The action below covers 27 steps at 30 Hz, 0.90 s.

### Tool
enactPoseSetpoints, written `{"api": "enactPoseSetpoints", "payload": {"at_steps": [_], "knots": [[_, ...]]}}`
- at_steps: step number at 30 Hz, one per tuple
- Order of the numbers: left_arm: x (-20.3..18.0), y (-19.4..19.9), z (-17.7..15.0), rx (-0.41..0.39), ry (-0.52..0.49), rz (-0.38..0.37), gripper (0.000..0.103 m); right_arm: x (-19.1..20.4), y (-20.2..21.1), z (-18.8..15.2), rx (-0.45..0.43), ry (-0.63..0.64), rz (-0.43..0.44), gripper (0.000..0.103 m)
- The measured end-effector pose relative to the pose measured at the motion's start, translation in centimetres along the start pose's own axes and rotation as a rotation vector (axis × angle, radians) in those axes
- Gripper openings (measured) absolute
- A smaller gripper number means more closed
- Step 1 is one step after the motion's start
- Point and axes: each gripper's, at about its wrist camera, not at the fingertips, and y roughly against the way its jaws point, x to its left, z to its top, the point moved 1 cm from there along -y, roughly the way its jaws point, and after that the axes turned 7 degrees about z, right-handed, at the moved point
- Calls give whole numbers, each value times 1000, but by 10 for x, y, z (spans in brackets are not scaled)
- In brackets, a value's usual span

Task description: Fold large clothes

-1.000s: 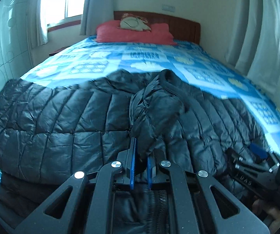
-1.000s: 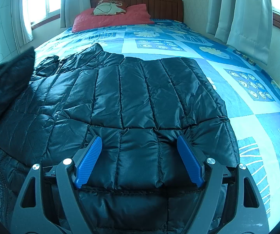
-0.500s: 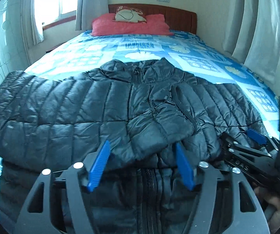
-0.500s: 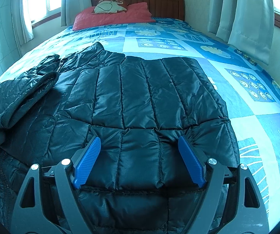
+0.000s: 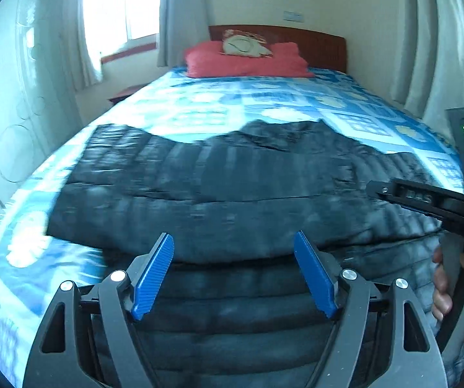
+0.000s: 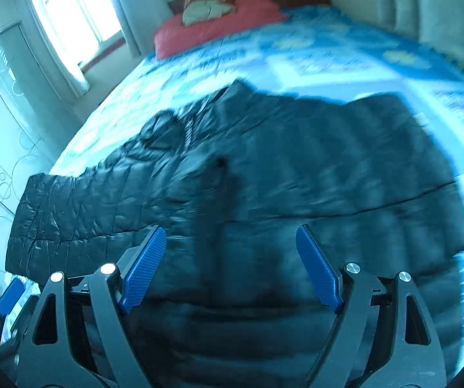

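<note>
Over the near end of the bed, the left gripper hangs with its blue pads spread wide apart, holding nothing and touching nothing; the black puffer jacket lies below and ahead of it. The right gripper is likewise spread wide, its pads empty and clear of the fabric, hovering above the jacket's near hem. In the left wrist view the right gripper shows from the side at the right edge, carried in the person's hand, level with the jacket's right flank; whether it grazes the cloth there cannot be told. A blue pad of the left gripper shows at the lower left edge of the right wrist view.

The jacket lies flat on the blue patterned bedspread, across the near half of the bed. Its collar points toward the wooden headboard and its hem toward the cameras, so the body runs along the bed's length. One sleeve stretches out to the left, across the bed's width, its end near the left edge of the mattress. Both views are blurred by motion, so finer folds are unclear.

At the head of the bed a red pillow carries a smaller pale cushion.
</note>
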Motion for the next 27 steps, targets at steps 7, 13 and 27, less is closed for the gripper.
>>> {"api": "enactPoseSetpoints", "payload": {"at_steps": [7,13,27], "knots": [[46,0,3,-3,44,34,76,32,-20,-1,21,86,5,15],[75,5,19,-65,90,37,76,-5,41,21,-124,160,-140,15],[78,-79,21,86,63,116,76,-107,31,16,-14,100,-311,23]]}}
